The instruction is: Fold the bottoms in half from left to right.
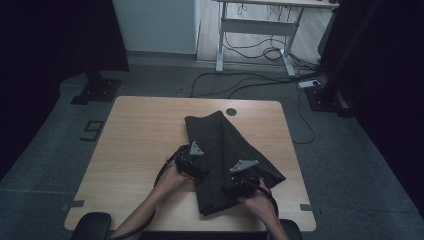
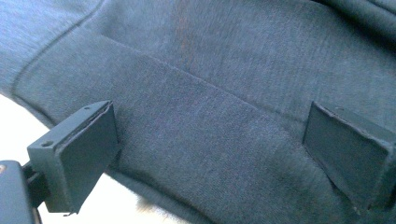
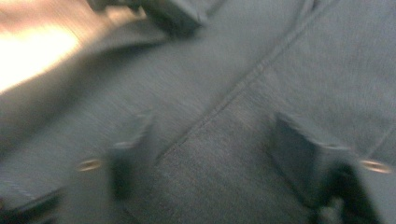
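Dark folded garment (image 1: pixel 225 160) on wooden table (image 1: pixel 140 150); no legible label. Left gripper (image 2: pixel 210 154) wide; right gripper (image 3: pixel 210 168) part-open, empty.

Worktop (image 1: pixel 140 150): light wood-grain top with rounded corners, set at the centre of the high view, with a round dark grommet (image 1: pixel 231 111) near the middle of its far edge. Lying directly on it: one dark folded garment (image 1: pixel 225 145), flat, running from upper centre of the worktop down toward the lower right, its near end close to the front edge and one corner fanning out to the right; seams and a stitched panel show on the cloth in the left gripper view. The left half of the wood surface shows bare grain.
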### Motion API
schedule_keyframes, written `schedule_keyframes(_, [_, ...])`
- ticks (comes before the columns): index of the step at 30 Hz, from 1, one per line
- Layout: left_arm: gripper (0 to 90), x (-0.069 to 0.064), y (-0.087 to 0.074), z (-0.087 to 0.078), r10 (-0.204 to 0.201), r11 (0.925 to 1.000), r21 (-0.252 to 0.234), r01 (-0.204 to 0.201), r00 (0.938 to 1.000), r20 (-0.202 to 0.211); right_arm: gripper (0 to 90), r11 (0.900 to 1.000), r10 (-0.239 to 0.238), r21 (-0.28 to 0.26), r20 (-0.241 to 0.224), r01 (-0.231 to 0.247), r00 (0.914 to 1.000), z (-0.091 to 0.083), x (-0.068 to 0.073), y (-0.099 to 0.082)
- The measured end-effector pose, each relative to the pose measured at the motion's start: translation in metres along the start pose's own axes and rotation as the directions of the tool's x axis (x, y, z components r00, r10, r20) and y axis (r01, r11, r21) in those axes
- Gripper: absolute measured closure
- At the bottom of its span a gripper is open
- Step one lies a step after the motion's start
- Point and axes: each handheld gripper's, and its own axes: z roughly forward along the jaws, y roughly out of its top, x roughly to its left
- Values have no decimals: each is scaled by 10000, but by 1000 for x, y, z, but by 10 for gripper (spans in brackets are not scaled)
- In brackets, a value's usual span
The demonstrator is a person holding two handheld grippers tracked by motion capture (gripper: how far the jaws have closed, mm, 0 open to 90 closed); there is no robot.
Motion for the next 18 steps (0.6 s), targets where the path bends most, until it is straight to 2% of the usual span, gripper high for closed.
schedule_keyframes(1, [29, -1, -1, 3, -13, 10000, -42, 13, 10000, -33, 445, 9997, 11, 253, 126, -14, 9999, 3, 1, -1])
schedule_keyframes(2, [25, -1, -1, 5, -35, 10000, -92, 35, 10000, -36, 608, 9985, -13, 554, 253, -2, 9997, 6, 2, -3])
schedule_keyframes(3, [24, -1, -1, 6, -53, 9999, -134, 52, 10000, -28, 709, 9974, 1, 717, 197, -15, 9998, 8, 2, -4])
schedule_keyframes(4, [23, -1, -1, 8, -38, 9999, -149, 38, 10000, -39, 784, 9967, 19, 807, 193, -35, 9998, 8, 2, -5])
schedule_keyframes(5, [19, -1, -1, 9, -32, 9999, -153, 31, 10000, -29, 855, 9972, 4, 742, 387, -33, 9993, 5, 2, -5])
schedule_keyframes(7, [18, 0, -1, 9, -64, 9998, -162, 64, 10000, 16, 862, 9979, -38, 655, 450, 9, 9990, 2, 1, -5])
schedule_keyframes(10, [21, 0, -1, 6, 52, 9999, -142, -53, 9999, -103, 871, 9998, 210, -71, 695, -206, 9974, -20, -9, -2])
schedule_keyframes(12, [26, -2, 0, 1, 172, 9998, -72, -174, 9996, -237, 871, 9962, 600, -699, 1060, -528, 9926, -43, -21, -1])
schedule_keyframes(13, [36, -2, 0, -1, 226, 9997, -72, -228, 9993, -281, 871, 9913, 943, -1045, 1354, -804, 9863, -60, -35, -3])
schedule_keyframes(14, [36, -3, 1, -3, 299, 9995, -71, -301, 9991, -317, 871, 9913, 943, -1045, 1354, -804, 9863, -60, -35, -3])
schedule_keyframes(15, [36, -4, 2, -8, 377, 9993, -46, -379, 9987, -338, 871, 9889, 1101, -1174, 1643, -914, 9802, -69, -43, -4])
schedule_keyframes(16, [35, -4, 2, -11, 403, 9992, -71, -405, 9986, -342, 869, 9844, 1445, -1297, 2070, -1193, 9676, -81, -57, -8])
schedule_keyframes(18, [33, -4, 3, -16, 327, 9993, -166, -332, 9990, -290, 859, 9772, 1871, -1440, 2376, -1559, 9532, -91, -75, -16])
